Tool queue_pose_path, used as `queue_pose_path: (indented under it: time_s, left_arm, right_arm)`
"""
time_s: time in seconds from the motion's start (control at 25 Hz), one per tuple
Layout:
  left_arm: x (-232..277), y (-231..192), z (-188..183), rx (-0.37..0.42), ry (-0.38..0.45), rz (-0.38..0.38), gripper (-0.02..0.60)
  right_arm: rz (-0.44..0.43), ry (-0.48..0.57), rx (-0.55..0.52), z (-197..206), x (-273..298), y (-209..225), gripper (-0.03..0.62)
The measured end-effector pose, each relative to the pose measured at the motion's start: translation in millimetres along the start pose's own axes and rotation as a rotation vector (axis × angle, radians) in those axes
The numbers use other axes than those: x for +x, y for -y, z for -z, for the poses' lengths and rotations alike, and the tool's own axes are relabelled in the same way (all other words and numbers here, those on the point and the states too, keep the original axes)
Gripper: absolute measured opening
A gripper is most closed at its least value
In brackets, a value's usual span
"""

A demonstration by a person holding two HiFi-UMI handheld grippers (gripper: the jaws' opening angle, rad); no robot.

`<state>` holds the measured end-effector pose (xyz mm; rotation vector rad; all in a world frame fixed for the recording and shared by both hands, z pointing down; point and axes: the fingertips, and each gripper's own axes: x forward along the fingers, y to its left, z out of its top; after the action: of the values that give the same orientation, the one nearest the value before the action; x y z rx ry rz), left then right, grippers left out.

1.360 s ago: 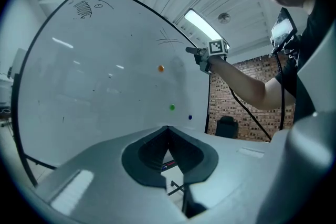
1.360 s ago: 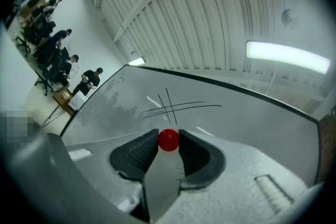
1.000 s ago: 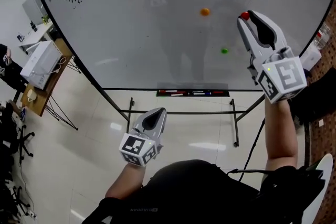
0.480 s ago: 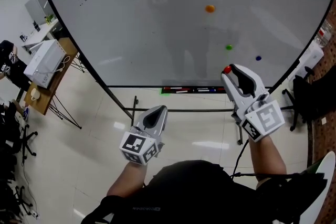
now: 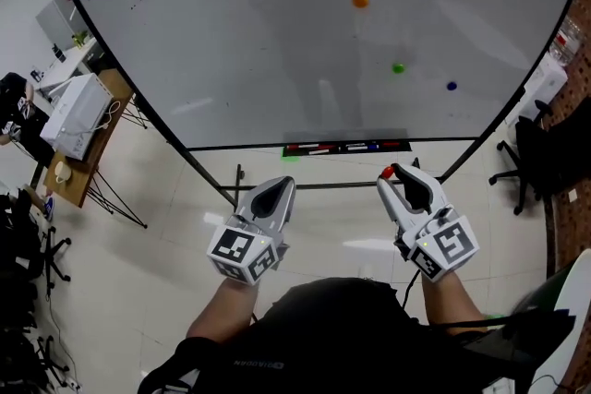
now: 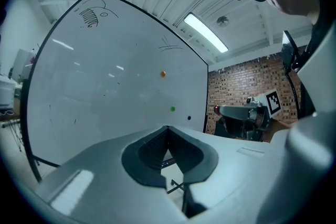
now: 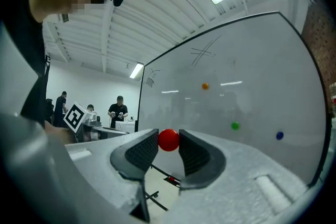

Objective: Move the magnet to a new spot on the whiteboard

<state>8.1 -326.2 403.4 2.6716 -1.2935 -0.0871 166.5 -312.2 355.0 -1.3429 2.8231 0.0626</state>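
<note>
the fingers of my right gripper (image 7: 168, 143) clamp the red magnet (image 7: 168, 139), off the whiteboard (image 7: 252, 65). it looks light, hard, slippery, so i hold it across the middle. the left gripper (image 6: 168, 129) has its fingers together, empty.

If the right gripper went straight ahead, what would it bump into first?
Probably the whiteboard, low down near its marker tray. The right gripper holds the red magnet, so that would touch first. Depth is hard to judge.

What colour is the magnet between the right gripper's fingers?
Red. The magnet shows best in the right gripper view, pinched between the right gripper's fingers.
</note>
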Motion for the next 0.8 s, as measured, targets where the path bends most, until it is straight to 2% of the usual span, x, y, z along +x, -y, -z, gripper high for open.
queue_pose_path:
  time_s: [0.32, 0.52, 0.8]
  left_arm:
    - [1, 8, 0, -0.005, 0.0, 0.043, 0.017]
    - [-1, 11, 1, 0.005, -0.003, 0.059, 0.017]
    - [-9, 8, 3, 0.027, -0.013, 0.039, 0.017]
  right_arm:
    - [0.028, -0.074, 0.055, 50, -18, -19, 0.106]
    - [0.03, -0.09, 0.07, 60, -20, -28, 0.106]
    - [0.018, -0.097, 0.081, 63, -15, -36, 0.106]
